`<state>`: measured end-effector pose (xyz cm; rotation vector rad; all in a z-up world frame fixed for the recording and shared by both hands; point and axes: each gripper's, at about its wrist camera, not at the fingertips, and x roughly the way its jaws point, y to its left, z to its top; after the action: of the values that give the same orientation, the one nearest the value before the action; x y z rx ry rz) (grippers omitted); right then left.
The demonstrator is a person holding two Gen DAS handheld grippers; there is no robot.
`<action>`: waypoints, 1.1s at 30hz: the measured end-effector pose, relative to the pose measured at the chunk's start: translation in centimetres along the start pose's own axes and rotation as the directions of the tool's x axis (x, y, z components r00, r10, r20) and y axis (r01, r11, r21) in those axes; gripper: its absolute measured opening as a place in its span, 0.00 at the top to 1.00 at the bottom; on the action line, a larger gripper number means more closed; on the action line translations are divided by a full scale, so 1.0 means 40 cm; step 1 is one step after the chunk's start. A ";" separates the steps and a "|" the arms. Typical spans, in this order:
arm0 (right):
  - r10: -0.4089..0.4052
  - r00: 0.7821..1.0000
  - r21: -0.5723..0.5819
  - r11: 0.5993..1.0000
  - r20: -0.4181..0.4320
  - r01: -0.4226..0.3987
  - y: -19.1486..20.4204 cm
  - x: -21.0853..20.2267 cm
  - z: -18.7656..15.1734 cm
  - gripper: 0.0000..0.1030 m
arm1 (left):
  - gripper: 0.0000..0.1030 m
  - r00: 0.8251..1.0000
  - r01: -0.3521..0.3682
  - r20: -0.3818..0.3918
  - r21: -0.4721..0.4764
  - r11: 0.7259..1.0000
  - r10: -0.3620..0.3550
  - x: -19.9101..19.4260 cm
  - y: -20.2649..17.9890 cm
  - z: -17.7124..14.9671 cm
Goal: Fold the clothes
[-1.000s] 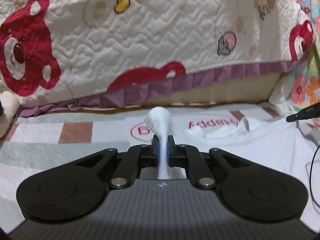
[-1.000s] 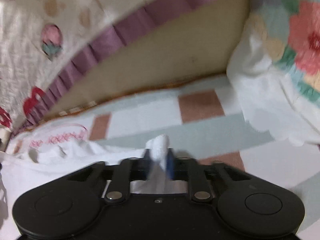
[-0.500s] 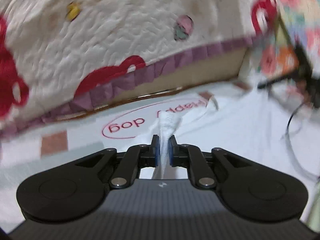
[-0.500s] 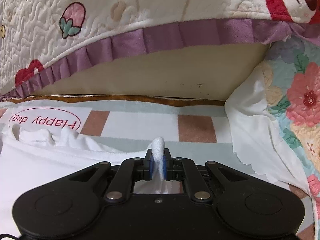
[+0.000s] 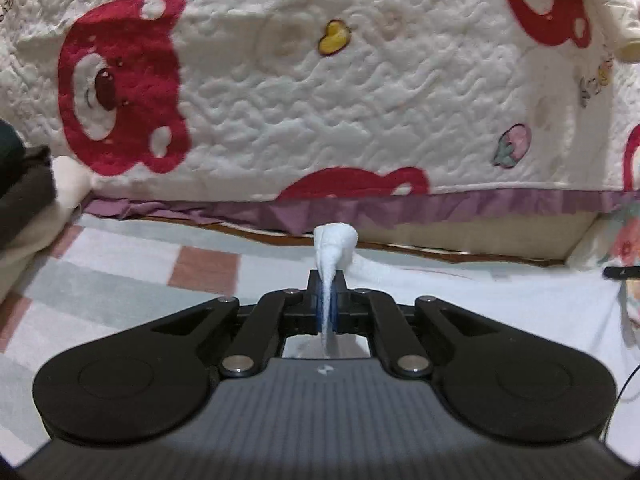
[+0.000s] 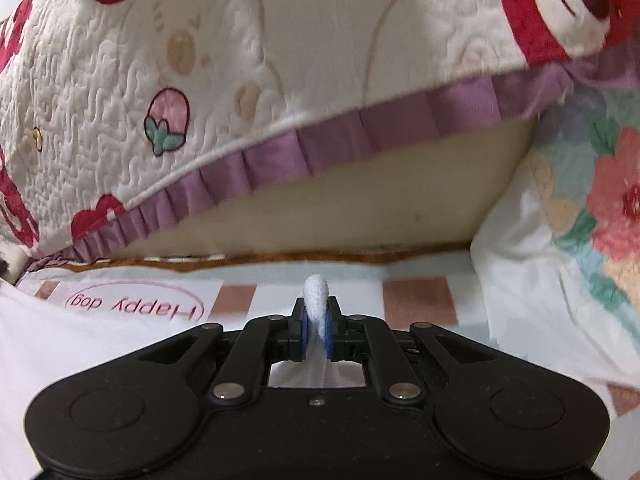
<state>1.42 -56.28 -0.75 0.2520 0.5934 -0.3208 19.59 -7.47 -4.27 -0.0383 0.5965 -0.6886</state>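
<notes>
Both of my tongs are clamped on cloth. The left gripper [image 5: 329, 307] has its blue pads pressed hard on a bunched nub of the white shirt [image 5: 480, 300], which sticks up past the tips. The right gripper [image 6: 316, 334] holds a smaller rolled nub of the same shirt [image 6: 120, 344] between its pads.

Location: the shirt lies on a checked blanket [image 5: 132, 276] of grey, white and brown squares. A quilt [image 5: 360, 100] with red bears and a purple frill hangs along the far side. A flowered cloth [image 6: 592, 220] sits at the right.

Reason for the hold, in my judgement: two pinches set well apart on one edge keep that edge taut between my hands, so it can be carried as a straight line, not a sagging one. Pinching a bunch, not a single layer, gives the pads something to bite.

Orientation: in the left view the shirt spreads away to the right of the tongs; in the right view it spreads to the left. So the held edge runs left to right across the blanket. The oval "Happy dog" print [image 6: 134, 307] reads upside down from my side and sits toward the far edge. Which end is collar and which is hem I cannot tell, nor how many folds are already in
</notes>
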 end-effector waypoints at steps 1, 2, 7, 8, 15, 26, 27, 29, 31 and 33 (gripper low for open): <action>-0.003 1.000 0.001 1.000 -0.015 0.003 0.001 0.014 0.005 0.91 | 0.97 1.000 -0.004 -0.024 -0.002 1.000 0.004 0.019 0.005 -0.016; -0.010 0.999 0.004 1.000 -0.047 0.011 0.001 0.039 0.006 0.88 | 0.97 0.999 -0.008 -0.048 -0.011 1.000 0.007 0.036 0.010 -0.031; -0.030 0.996 0.071 0.997 -0.078 0.036 -0.023 0.086 -0.002 0.68 | 0.96 0.994 -0.046 -0.104 -0.014 0.999 0.045 0.081 0.027 -0.067; -0.026 0.997 0.090 0.995 -0.075 0.032 -0.030 0.078 -0.005 0.64 | 0.96 0.993 -0.045 -0.106 -0.020 0.999 0.043 0.081 0.030 -0.067; 0.040 0.995 0.161 0.987 -0.092 -0.025 -0.062 0.032 -0.042 0.52 | 0.96 0.991 -0.046 -0.129 -0.059 0.997 0.039 0.089 0.041 -0.082; 0.113 0.985 0.055 0.993 -0.128 -0.107 -0.077 0.122 -0.104 0.95 | 0.96 0.997 -0.015 -0.080 -0.048 0.999 0.011 0.072 0.044 -0.078; 0.120 0.988 0.066 0.991 -0.103 -0.113 -0.079 0.119 -0.095 0.95 | 0.97 0.998 -0.004 -0.058 -0.038 0.999 0.002 0.062 0.040 -0.073; 0.122 0.992 0.128 0.985 -0.016 -0.119 -0.093 0.090 -0.080 0.95 | 0.97 1.000 0.024 0.002 -0.018 1.000 -0.024 0.036 0.033 -0.060; 0.097 0.995 0.159 0.983 0.009 -0.097 -0.106 0.080 -0.074 0.95 | 0.96 1.000 -0.002 0.021 -0.016 1.000 0.003 0.022 0.029 -0.043; 0.065 0.997 0.134 0.989 -0.029 -0.060 -0.109 0.094 -0.080 0.95 | 0.96 0.999 -0.034 -0.019 -0.047 0.998 0.034 0.041 0.042 -0.049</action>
<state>1.16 -60.10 -6.13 0.4044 0.5966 -0.2963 20.53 -6.86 -7.12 -0.0655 0.6297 -0.6425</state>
